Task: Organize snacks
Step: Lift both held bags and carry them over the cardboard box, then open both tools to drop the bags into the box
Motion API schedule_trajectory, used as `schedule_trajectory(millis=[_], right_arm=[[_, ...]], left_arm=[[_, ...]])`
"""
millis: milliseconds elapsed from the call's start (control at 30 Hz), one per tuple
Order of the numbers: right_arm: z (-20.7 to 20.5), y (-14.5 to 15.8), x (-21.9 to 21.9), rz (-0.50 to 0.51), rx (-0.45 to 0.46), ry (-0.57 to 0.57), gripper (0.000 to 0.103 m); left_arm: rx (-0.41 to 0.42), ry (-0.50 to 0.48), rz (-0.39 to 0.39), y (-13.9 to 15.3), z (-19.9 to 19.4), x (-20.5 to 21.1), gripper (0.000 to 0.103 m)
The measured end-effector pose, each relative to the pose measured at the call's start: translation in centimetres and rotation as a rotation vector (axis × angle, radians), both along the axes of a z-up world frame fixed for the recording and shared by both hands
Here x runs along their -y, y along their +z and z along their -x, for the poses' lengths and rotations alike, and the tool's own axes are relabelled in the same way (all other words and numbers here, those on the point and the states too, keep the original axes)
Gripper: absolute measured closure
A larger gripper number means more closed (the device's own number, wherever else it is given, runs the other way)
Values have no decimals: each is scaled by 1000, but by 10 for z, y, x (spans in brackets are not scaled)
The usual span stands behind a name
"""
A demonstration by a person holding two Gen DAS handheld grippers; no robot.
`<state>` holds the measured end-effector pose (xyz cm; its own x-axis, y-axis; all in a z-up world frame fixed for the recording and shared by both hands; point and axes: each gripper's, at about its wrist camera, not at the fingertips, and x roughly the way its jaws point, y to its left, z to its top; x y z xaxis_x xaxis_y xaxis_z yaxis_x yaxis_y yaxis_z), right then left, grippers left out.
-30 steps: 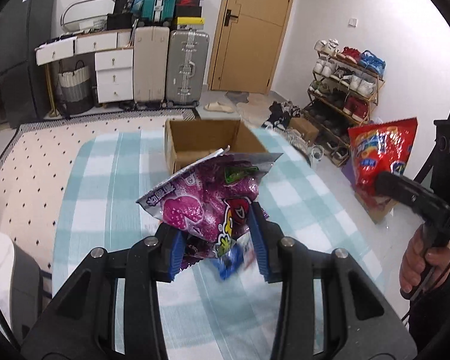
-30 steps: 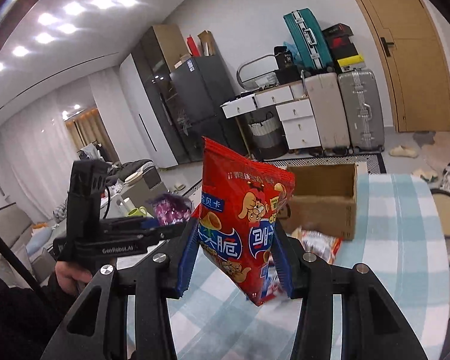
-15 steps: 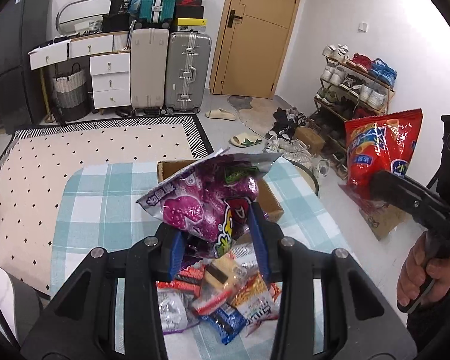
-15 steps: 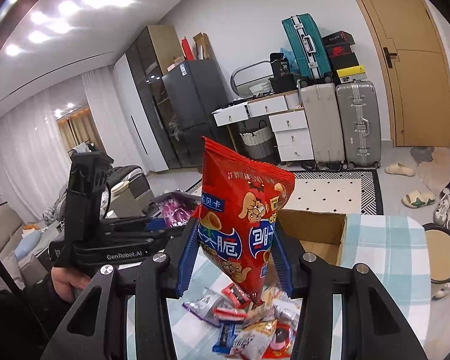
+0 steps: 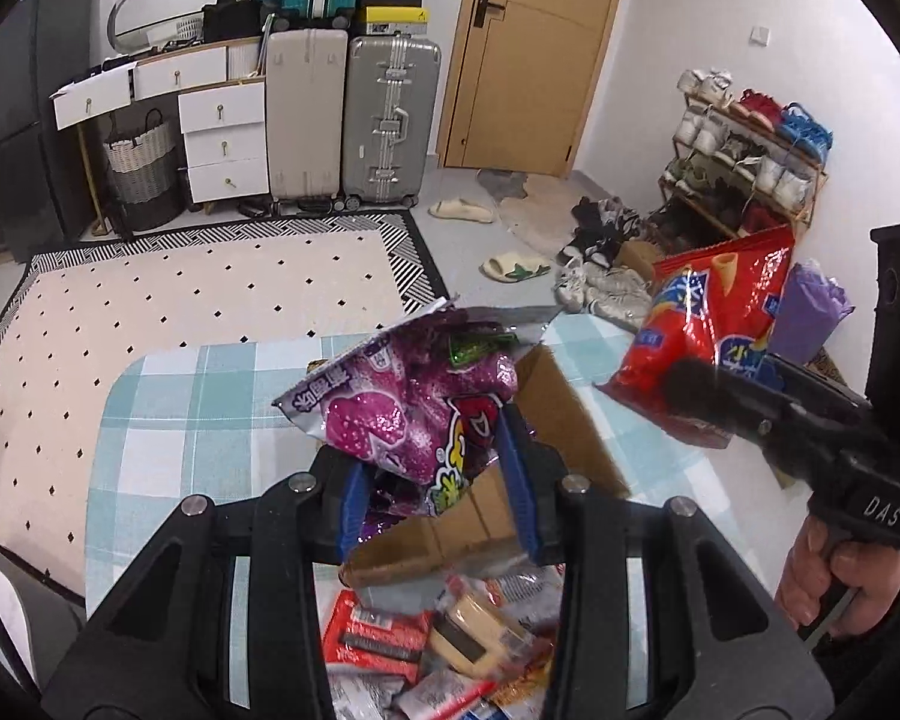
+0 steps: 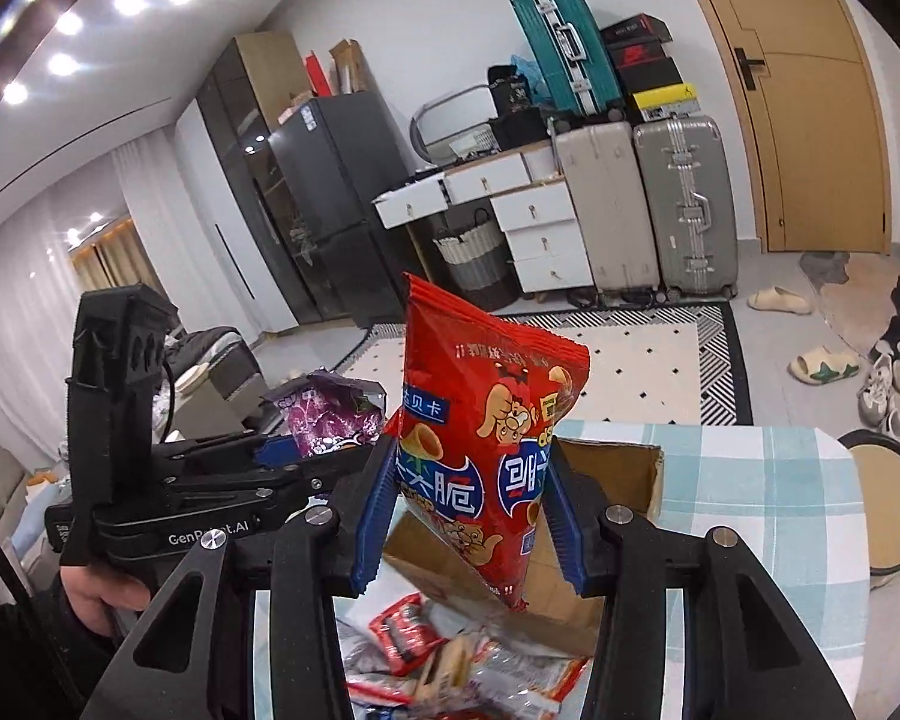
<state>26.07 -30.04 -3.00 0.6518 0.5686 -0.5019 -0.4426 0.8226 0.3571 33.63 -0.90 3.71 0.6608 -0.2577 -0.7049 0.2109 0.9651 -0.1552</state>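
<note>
My left gripper [image 5: 435, 489] is shut on a shiny purple snack bag [image 5: 408, 402], held up above the table. A red chip bag [image 6: 486, 450] stands upright in my right gripper [image 6: 468, 522], which is shut on it. The same red bag [image 5: 708, 330] shows at the right of the left wrist view, and the purple bag [image 6: 324, 414] at the left of the right wrist view. An open cardboard box [image 5: 570, 420] sits on the checked tablecloth [image 5: 198, 414], just beyond both grippers. A heap of small snack packets [image 5: 444, 648] lies in front of the box.
A person's hand [image 5: 828, 576] holds the right gripper's handle, and another hand [image 6: 102, 594] holds the left one. The table's far edge drops to a dotted rug [image 5: 180, 294]. A round stool [image 6: 888, 498] stands right of the table. Suitcases, drawers and a shoe rack line the walls.
Both grippers have drawn back toward the near end of the table with their bags still held. The box now lies close under them and the packet heap has come into view.
</note>
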Motion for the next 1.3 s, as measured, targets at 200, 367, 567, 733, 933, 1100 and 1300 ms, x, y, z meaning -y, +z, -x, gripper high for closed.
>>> schedule_trajectory(millis=[200, 367, 567, 733, 933, 1100, 1300], right_arm=[[-41, -48, -9, 75, -78, 6, 57], [-61, -85, -16, 117, -132, 24, 57], [-74, -115, -22, 165, -162, 19, 55], [-71, -116, -18, 182, -130, -3, 50], [-38, -93, -9, 154, -70, -8, 45], [18, -71, 0, 122, 28, -27, 23], [77, -58, 9, 92, 80, -42, 15]], left_arm=[[-88, 5, -39, -52, -51, 11, 67], [-162, 3, -60, -93, -75, 16, 67], [-214, -4, -79, -131, -88, 20, 67], [-205, 16, -81, -139, -89, 17, 58], [-157, 39, -85, -125, -61, 10, 37], [-66, 90, -58, -99, -11, -4, 23], [20, 113, -81, -64, 55, -12, 20]])
